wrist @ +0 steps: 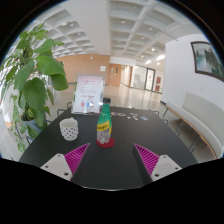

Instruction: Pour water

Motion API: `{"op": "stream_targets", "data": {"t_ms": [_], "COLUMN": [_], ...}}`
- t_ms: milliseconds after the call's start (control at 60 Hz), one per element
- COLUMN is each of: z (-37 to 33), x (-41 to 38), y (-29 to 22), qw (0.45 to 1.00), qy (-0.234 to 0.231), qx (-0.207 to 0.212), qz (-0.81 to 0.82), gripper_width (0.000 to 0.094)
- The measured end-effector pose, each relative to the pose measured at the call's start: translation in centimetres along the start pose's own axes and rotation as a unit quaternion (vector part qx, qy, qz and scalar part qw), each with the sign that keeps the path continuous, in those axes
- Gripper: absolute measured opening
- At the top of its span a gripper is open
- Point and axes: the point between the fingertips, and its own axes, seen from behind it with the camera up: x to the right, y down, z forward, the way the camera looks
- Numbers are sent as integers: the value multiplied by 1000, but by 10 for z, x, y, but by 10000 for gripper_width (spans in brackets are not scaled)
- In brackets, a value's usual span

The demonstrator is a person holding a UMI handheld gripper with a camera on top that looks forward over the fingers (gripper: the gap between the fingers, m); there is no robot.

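Approaching is judged to be the step in hand: nothing is held yet. The tool (110, 160) is spread wide, its pink pads (76, 156) apart, with only bare dark bench (120, 175) seen between them. A green bottle (104, 124) with a red cap and a bright label stands upright just beyond the fingers, at about 12 o'clock from the tool. A white patterned cup (69, 128) stands near it, at the bottle's 9 o'clock, the two apart. A leafy plant (30, 80) is seen past the cup at 10 o'clock. Next, the tool would need to be brought forward around the bottle and closed on its body before any tilting over the cup.
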Motion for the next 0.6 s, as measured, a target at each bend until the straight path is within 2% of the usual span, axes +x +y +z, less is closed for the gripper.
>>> {"op": "stream_targets", "data": {"t_ms": [167, 267, 600], "z": [-54, -75, -99], "x": [-11, -8, -19], "y": [16, 22, 28], "qw": [1000, 1000, 1000], "qy": [-12, 0, -6], "qx": [0, 7, 6], "qz": [8, -4, 10], "gripper_width": [856, 855, 857]}}
